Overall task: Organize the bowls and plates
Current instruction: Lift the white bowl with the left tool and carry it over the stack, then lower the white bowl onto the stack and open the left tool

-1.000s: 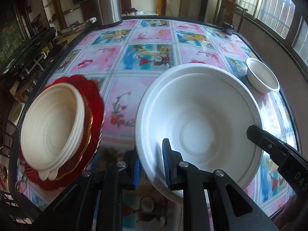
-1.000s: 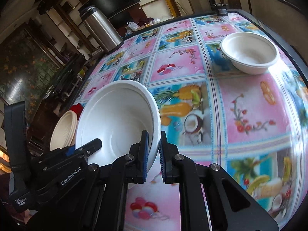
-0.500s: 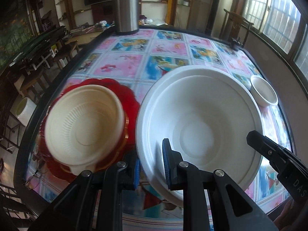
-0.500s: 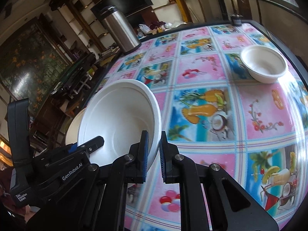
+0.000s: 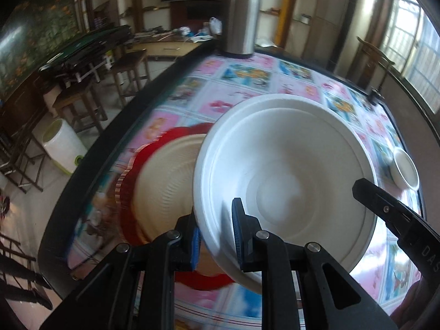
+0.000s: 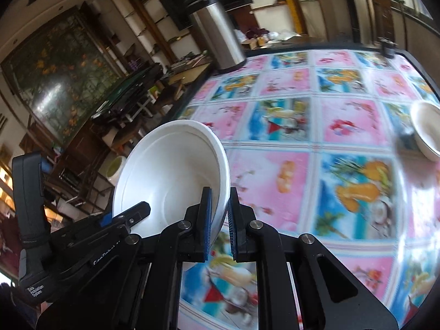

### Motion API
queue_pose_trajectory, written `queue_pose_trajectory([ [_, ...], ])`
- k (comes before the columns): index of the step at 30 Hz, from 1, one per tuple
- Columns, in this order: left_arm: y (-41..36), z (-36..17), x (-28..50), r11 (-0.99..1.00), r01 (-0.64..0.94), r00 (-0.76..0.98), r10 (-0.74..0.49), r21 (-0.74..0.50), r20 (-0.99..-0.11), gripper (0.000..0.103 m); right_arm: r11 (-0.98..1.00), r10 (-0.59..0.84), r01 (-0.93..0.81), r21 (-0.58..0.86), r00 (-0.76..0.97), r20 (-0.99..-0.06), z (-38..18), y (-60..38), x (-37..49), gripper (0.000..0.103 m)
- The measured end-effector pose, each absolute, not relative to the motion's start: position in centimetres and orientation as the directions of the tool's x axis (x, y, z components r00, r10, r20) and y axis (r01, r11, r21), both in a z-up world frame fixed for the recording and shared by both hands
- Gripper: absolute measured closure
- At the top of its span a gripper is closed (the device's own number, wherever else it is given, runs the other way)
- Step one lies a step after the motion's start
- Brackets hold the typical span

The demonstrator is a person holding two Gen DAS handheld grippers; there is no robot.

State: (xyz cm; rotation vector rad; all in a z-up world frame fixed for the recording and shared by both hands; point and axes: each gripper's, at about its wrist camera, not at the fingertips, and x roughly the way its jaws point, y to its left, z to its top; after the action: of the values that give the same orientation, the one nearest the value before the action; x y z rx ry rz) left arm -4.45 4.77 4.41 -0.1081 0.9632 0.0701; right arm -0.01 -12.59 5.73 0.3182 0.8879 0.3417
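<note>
A large white bowl [image 5: 286, 170] hangs above the table, gripped on both sides. My left gripper [image 5: 216, 233] is shut on its near-left rim. My right gripper [image 6: 221, 220] is shut on the bowl [image 6: 170, 176] at its right rim, and one of its fingers [image 5: 385, 209] shows at the right in the left wrist view. Below and left of the bowl lies a stack: a cream ribbed bowl [image 5: 167, 181] on a red scalloped plate [image 5: 132, 162], partly hidden by the white bowl. A small white bowl [image 6: 427, 129] sits at the table's far right edge.
A steel thermos [image 5: 242, 19] stands at the table's far edge. The round table's dark rim [image 5: 110, 137] runs close to the left of the stack, with stools and a white bin [image 5: 62, 145] on the floor beyond. The patterned tablecloth [image 6: 330, 143] spreads between the bowls.
Both grippers have carried the large white bowl left and a little upward, so it now overlaps the cream bowl and red plate. The small white bowl has slid toward the right of both views.
</note>
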Motion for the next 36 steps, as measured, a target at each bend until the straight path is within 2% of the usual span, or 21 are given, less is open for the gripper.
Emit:
queue_pose_trajectory([
  [10,9.0,2.6,-3.6,0.982,-0.184,0.535,0.059,-0.049,-0.843,0.084,0.889,0.453,-0.196,0.414,0.504,-0.736,2.9,-7.4,3.0,0.092],
  [19,9.4,2.3,-3.7,0.981,-0.188,0.542,0.065,-0.045,-0.838,0.084,0.893,0.447,-0.192,0.407,0.491,-0.748,2.5,-6.7,3.0,0.092],
  [36,9.2,2.1,-4.2,0.979,-0.198,0.571,0.148,0.040,-0.807,0.083,0.890,0.452,-0.179,0.419,0.457,-0.766,1.3,-6.2,3.1,0.090],
])
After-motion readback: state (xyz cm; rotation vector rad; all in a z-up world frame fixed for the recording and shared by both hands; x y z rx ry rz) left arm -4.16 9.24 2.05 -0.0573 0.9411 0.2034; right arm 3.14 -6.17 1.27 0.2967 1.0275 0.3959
